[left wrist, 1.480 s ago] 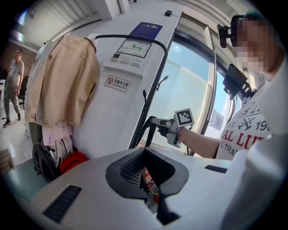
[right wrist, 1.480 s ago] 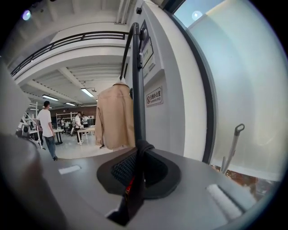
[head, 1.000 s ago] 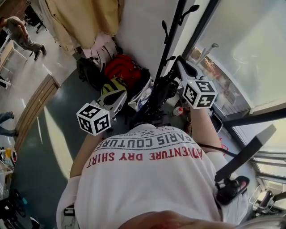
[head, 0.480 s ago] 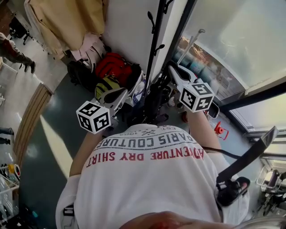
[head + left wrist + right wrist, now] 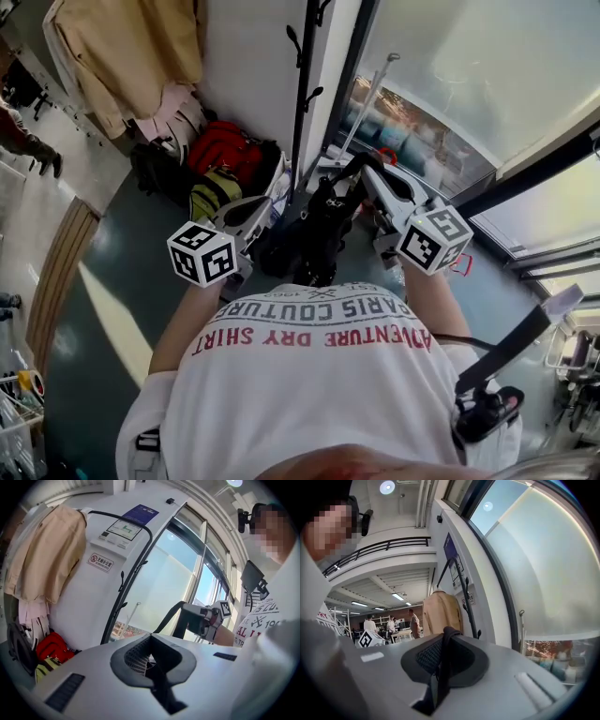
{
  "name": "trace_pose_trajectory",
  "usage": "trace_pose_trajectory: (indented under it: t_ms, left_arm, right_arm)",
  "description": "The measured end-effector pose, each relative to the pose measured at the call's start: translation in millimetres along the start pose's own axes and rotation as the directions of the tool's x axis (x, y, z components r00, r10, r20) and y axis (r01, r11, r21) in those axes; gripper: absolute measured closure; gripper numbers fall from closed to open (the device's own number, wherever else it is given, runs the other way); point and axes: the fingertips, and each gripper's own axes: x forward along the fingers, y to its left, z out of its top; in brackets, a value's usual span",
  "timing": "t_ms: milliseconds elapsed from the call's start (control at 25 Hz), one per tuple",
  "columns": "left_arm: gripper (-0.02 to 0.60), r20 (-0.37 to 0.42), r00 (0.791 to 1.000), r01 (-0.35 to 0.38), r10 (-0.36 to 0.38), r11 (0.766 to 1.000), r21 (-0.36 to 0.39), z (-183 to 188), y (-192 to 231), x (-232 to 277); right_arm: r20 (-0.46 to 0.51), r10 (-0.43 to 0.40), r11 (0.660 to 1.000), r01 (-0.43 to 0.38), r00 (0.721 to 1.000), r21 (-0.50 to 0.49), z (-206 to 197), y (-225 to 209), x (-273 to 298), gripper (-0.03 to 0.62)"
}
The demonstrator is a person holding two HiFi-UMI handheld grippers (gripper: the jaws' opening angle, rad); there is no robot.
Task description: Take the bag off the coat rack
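The black bag (image 5: 314, 234) hangs in front of me, just below the black coat rack pole (image 5: 302, 103). My right gripper (image 5: 367, 171) is shut on its black strap (image 5: 446, 634), which sticks up between the closed pads. In the left gripper view that strap (image 5: 166, 618) loops down from the right gripper (image 5: 206, 618). To the left of the bag, my left gripper (image 5: 267, 202) has its jaws closed together (image 5: 149, 641) and nothing shows between them. The rack's pole also shows in the left gripper view (image 5: 126, 588) and the right gripper view (image 5: 464, 592).
A red backpack (image 5: 220, 150), a yellow-and-black bag (image 5: 211, 192) and darker bags lie on the floor left of the rack. A beige coat (image 5: 122, 56) hangs at the far left. A glass wall (image 5: 450, 84) runs along the right. People stand far off (image 5: 412, 623).
My right gripper has swung to the right with the strap, and the bag has come away from the pole towards me. The left gripper has shifted a little alongside it.
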Motion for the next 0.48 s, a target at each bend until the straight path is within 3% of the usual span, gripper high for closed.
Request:
trace_pose_trajectory:
  t_ms: [280,480]
  left_arm:
    - [0.578,0.040,0.999,-0.027,0.024,0.998,0.064,-34,-87,-26]
    - [0.578,0.051,0.998,-0.050,0.048,0.998,0.038,-85,-179,-54]
  right_arm:
    - [0.014,0.018,1.000,-0.018,1.000,-0.001,-23,30,-109,0.577]
    - [-0.023,0.048,0.999,-0.047,0.999,0.007,-52,49,-179,0.577]
